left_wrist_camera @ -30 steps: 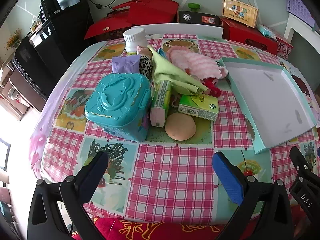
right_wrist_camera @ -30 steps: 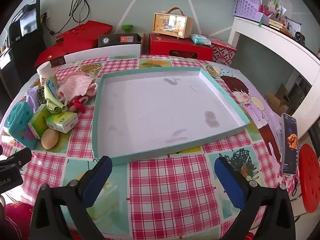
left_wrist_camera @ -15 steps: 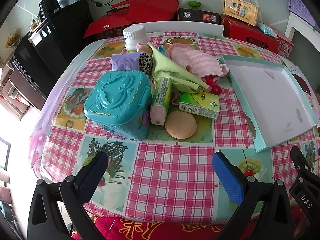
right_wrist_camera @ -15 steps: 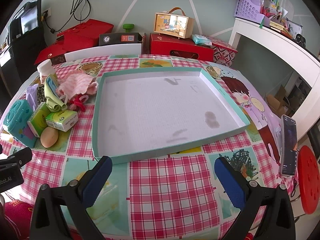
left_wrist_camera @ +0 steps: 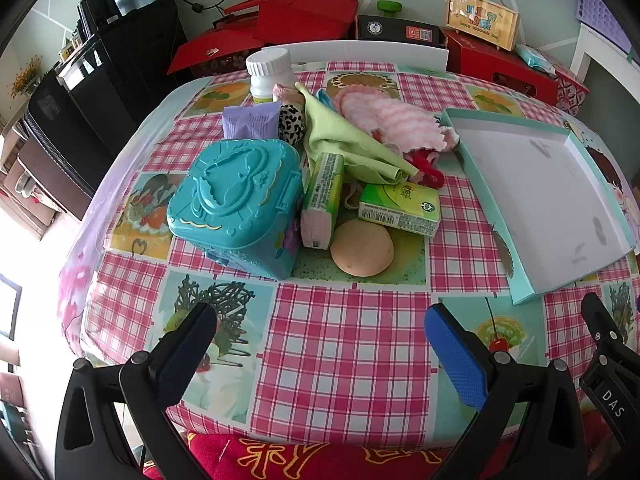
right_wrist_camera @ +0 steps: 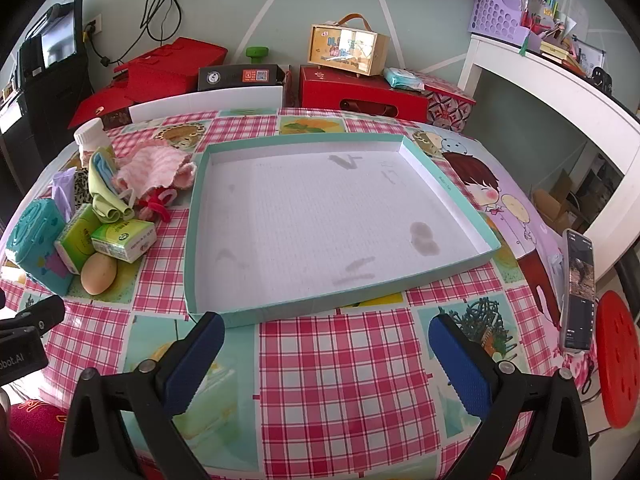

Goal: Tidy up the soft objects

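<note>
- Soft fabric makes up the heart of the pile: a pink fluffy cloth [left_wrist_camera: 394, 120] and a green cloth [left_wrist_camera: 344, 142] lie draped over each other, well ahead of the left tool [left_wrist_camera: 320, 344] and a little to its right.
- Both cloths look light and limp; I judge they will sag and trail when lifted, so a pinch on a bunched fold near the middle should hold better than one on a loose corner.
- Two green tissue packs [left_wrist_camera: 400, 204] sit nearer that tool, one flat and one on edge; they look squashy yet boxy, and the short sides seem easiest to take.
- A round beige sponge-like puff [left_wrist_camera: 362, 246] lies closest, straight ahead; probably very light and springy.
- A leopard-print soft piece [left_wrist_camera: 291, 128] and a red item [left_wrist_camera: 428, 164] are tucked into the pile; what they are I cannot tell.
- Hard things crowd beside them: a teal plastic case [left_wrist_camera: 236, 204] ahead-left, a white bottle [left_wrist_camera: 269, 74] and a purple pouch [left_wrist_camera: 250, 122] farther off.
- The teal-rimmed tray [right_wrist_camera: 448, 196] stands empty straight ahead of the right tool [right_wrist_camera: 326, 344], with the pile to its far left.
- Both tools have their jaws spread wide, holding nothing, above the checked surface [right_wrist_camera: 340, 380].
</note>
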`<state>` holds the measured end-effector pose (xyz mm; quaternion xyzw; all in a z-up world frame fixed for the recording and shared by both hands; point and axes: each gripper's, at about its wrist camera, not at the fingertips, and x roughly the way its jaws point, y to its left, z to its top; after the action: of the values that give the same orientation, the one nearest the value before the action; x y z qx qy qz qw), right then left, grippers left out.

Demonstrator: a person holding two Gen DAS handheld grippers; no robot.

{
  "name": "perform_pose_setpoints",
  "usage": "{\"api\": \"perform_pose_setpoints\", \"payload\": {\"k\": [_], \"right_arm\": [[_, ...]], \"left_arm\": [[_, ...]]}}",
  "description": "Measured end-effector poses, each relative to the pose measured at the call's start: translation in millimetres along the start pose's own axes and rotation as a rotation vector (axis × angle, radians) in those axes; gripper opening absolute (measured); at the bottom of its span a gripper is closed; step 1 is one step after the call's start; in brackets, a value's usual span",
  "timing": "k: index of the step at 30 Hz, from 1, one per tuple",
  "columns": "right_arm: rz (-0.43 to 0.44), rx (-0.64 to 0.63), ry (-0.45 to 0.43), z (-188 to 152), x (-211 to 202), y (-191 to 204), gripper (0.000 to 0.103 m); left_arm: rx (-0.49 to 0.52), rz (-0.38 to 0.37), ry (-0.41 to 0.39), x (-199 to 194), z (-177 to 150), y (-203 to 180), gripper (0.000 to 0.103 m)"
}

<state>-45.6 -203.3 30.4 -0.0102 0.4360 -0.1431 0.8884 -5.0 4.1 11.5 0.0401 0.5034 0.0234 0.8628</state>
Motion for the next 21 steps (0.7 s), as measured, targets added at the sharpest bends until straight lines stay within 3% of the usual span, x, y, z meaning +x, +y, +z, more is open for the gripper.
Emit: {"api": "perform_pose_setpoints", "payload": {"k": [21], "right_arm": [[0.0,0.0,0.001,-0.5,0.3,0.3,0.103]], "left_arm": [[-0.001,0.001,0.008,2.5,-2.7,-1.3,0.103]]}}
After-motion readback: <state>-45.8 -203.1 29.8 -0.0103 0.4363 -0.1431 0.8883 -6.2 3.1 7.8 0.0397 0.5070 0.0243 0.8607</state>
